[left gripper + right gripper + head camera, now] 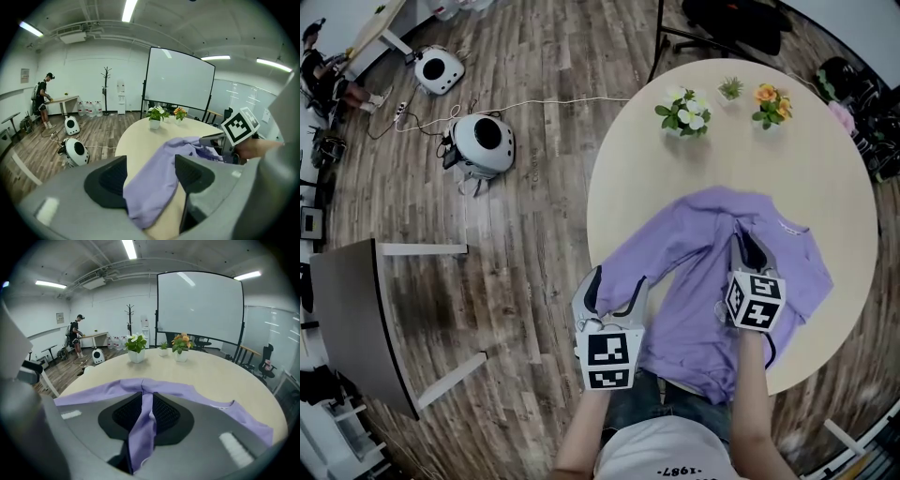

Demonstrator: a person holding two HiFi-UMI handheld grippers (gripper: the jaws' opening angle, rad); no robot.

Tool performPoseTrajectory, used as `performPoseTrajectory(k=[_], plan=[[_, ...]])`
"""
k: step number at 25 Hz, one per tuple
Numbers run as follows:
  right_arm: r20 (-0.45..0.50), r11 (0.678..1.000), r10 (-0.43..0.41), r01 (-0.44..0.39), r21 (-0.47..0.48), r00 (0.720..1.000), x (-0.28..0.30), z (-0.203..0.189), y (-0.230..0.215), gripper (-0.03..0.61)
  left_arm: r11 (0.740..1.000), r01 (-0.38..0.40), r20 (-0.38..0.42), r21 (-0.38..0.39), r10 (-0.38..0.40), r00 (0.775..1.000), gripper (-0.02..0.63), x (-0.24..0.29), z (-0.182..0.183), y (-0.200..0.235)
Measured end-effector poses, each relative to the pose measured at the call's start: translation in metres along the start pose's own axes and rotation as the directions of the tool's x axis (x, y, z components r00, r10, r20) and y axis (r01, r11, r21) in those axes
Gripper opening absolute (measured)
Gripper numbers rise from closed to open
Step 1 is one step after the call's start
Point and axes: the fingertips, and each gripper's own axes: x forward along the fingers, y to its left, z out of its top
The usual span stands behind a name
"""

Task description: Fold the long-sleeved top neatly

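Note:
A purple long-sleeved top [694,291] lies spread on the round beige table [806,159], hem hanging over the near edge. My left gripper [617,287] is at the table's near-left edge, open, with the top's left sleeve [157,176] draped between its jaws. My right gripper [746,242] is over the chest of the top, shut on a pinched ridge of purple cloth [143,420] that runs up between the jaws. In the right gripper view the top [187,392] stretches across the table beyond the jaws. From the left gripper view, the right gripper [213,139] shows beyond the sleeve.
Three small potted plants [684,111] [731,89] [772,103] stand at the table's far side. On the wooden floor to the left are two white round robots [483,142] [439,70] with cables and a grey desk [356,309]. A person [44,96] stands far off.

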Motion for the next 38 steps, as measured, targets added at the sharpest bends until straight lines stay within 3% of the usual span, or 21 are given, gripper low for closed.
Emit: performPoseTrajectory(k=[7,16,30,38], plan=[[0.065,1.000,-0.026,0.026,0.006,0.998,-0.035,0.021,-0.013,0.100,0.995,-0.063,-0.055,-0.074,0.059,0.997,0.310,-0.004,-0.012,0.012],[0.082,0.998,-0.051,0.049,0.026,0.995,-0.055,0.018,-0.017,0.098,0.974,-0.176,-0.205,-0.143,0.145,0.968,0.267,0.009,-0.050,0.034],[0.028,0.997,-0.072,0.071,0.031,0.997,-0.054,-0.008,-0.013,0.097,0.977,-0.192,-0.388,-0.096,0.141,0.911,0.259,0.045,-0.106,0.038],[0.004,0.996,-0.082,0.082,0.034,0.997,-0.050,-0.018,-0.015,0.092,0.983,-0.177,-0.373,-0.058,0.143,0.917,0.212,0.049,-0.107,0.033]])
